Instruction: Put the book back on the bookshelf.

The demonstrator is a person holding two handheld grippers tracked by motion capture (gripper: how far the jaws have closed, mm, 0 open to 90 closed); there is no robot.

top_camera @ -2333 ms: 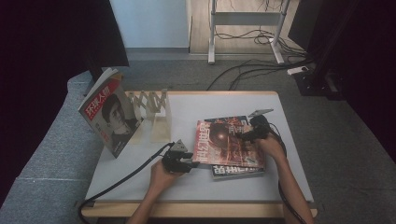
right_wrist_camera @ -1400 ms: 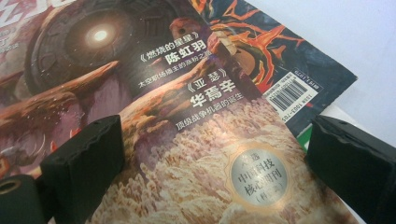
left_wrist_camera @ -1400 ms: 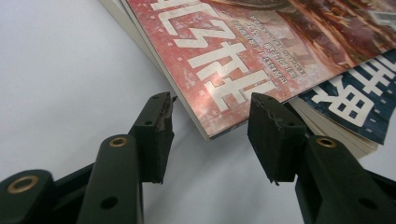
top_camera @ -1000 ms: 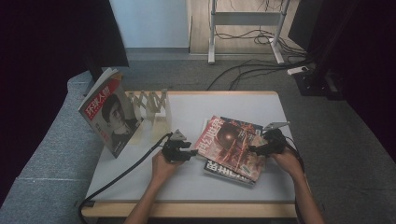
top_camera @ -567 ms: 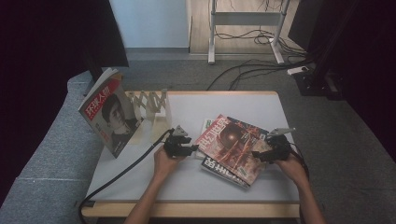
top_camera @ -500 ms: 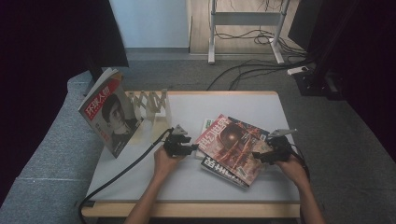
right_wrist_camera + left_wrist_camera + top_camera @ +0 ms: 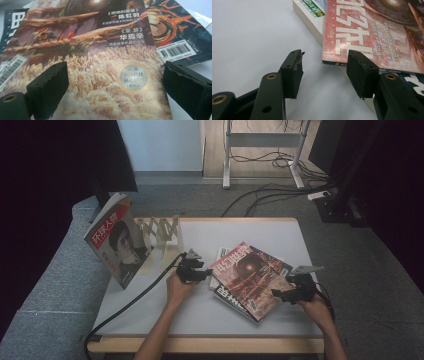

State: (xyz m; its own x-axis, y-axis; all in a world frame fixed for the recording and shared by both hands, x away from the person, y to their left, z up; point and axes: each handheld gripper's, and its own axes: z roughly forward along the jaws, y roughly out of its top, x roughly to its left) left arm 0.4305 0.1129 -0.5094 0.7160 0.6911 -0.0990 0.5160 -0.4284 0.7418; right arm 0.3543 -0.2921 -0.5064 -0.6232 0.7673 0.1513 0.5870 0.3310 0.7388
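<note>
- On the table (image 7: 200, 320) a wooden rack (image 7: 160, 232) is seen at the rear left, with one magazine with a portrait cover (image 7: 117, 245) already stood on edge against it; that much of the filing is judged done.
- A stack (image 7: 250, 277) of magazines lies flat right of the table's centre, fanned and skewed; it is judged yet to be filed, so most of the work is left.
- The top magazine (image 7: 247, 272) lies face up on the stack. Its long axis runs diagonally, from the near right towards the far left, with the title end pointed at the left gripper and the foot of the cover at the right gripper.
- The right gripper (image 7: 280, 293) is held at the stack's near-right edge, jaws wide open and empty; in its own view the cover's foot (image 7: 100, 82) lies between the jaws, ungripped.
- The left gripper (image 7: 206, 276) is held just beside the stack's left corner, jaws parted and empty; in its own view the cover's corner (image 7: 329, 60) is seen between the fingers (image 7: 362, 70), apparently ungripped.
</note>
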